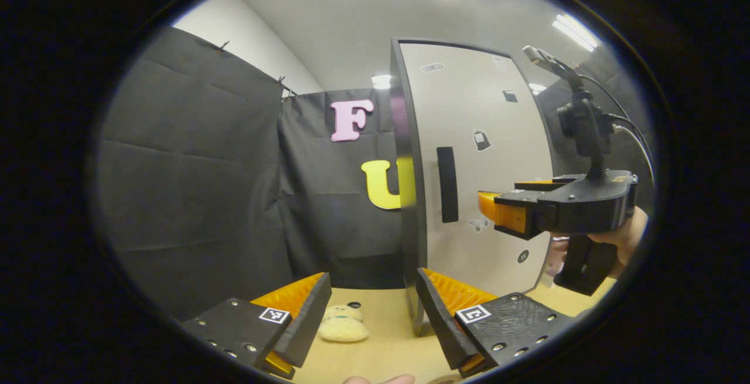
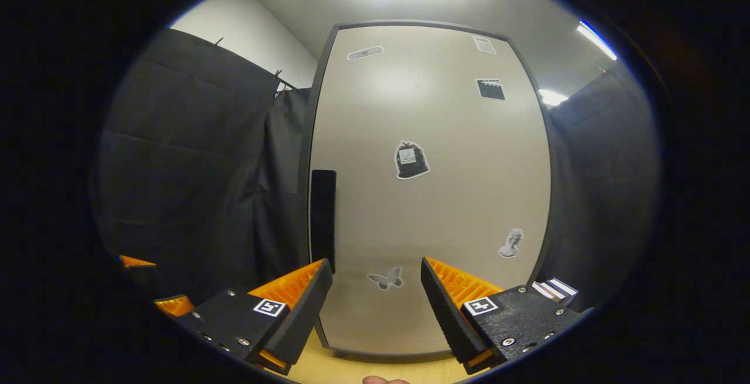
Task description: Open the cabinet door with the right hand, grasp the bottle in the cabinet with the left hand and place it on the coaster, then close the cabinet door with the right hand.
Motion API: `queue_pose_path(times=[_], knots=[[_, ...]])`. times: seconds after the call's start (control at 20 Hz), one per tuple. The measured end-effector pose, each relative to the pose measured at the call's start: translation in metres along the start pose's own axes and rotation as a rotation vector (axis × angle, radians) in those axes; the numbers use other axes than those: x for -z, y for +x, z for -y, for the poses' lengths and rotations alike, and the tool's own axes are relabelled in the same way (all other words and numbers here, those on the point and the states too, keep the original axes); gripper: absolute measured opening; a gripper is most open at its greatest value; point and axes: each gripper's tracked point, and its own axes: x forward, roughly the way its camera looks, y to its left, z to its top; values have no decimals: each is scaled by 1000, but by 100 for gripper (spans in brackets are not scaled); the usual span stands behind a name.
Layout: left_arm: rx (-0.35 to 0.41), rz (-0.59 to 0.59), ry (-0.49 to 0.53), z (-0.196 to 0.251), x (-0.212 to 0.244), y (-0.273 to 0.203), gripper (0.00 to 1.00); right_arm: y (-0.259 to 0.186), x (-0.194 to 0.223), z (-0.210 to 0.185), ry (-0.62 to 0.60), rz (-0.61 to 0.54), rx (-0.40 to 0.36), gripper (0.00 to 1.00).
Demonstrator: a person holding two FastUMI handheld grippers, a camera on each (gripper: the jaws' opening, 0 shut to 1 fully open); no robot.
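The cabinet (image 2: 433,196) stands upright on the table, its pale door shut and covering the inside. A black vertical handle (image 2: 323,217) runs along the door's left edge. My right gripper (image 2: 375,308) is open and faces the door a short way off, slightly right of the handle (image 1: 447,184). In the left gripper view, the right gripper (image 1: 498,202) hovers in front of the door with a hand holding it. My left gripper (image 1: 372,313) is open, holds nothing, and stays low, left of the cabinet (image 1: 469,155). A cream, bear-shaped coaster (image 1: 343,324) lies on the table just ahead of it.
The wooden table (image 1: 387,349) carries the cabinet and coaster. Black cloth walls close in the left and back. Small stickers dot the door. A striped object (image 2: 554,287) sits low at the cabinet's right. The left gripper's fingers (image 2: 137,262) show at the far left.
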Motion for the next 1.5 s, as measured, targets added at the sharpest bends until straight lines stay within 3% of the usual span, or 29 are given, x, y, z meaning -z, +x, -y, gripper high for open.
queue_pose_path(times=[0.5, 0.6, 0.65, 0.7, 0.75, 0.85, 1.25, 1.45, 1.5], knots=[[-107, -104, 13, -62, 38, -20, 88, 74, 15, -57, -28, -64, -79, 93], [-125, -130, -1, -73, 47, -23, 88, 78, 31, -62, -31, -154, -94, 83], [-134, -142, -7, -73, 49, -22, 88, 81, 31, -54, -42, -156, -51, 65], [-139, -148, -15, -74, 50, -22, 88, 78, 29, -52, -25, -159, -52, 55], [-143, -150, -24, -73, 49, -22, 86, 79, 30, -54, -6, -159, -63, 36], [-141, -145, -37, -75, 51, -22, 85, 80, 31, -54, -7, -176, -89, 28], [-95, -129, -93, -71, 53, -23, 87, 73, 36, -55, -80, -241, -149, 19], [-133, -166, -53, -76, 54, -24, 85, 66, 36, -54, -85, -215, -209, 18], [-147, -171, -33, -76, 52, -26, 90, 64, 35, -54, -83, -207, -225, 18]])
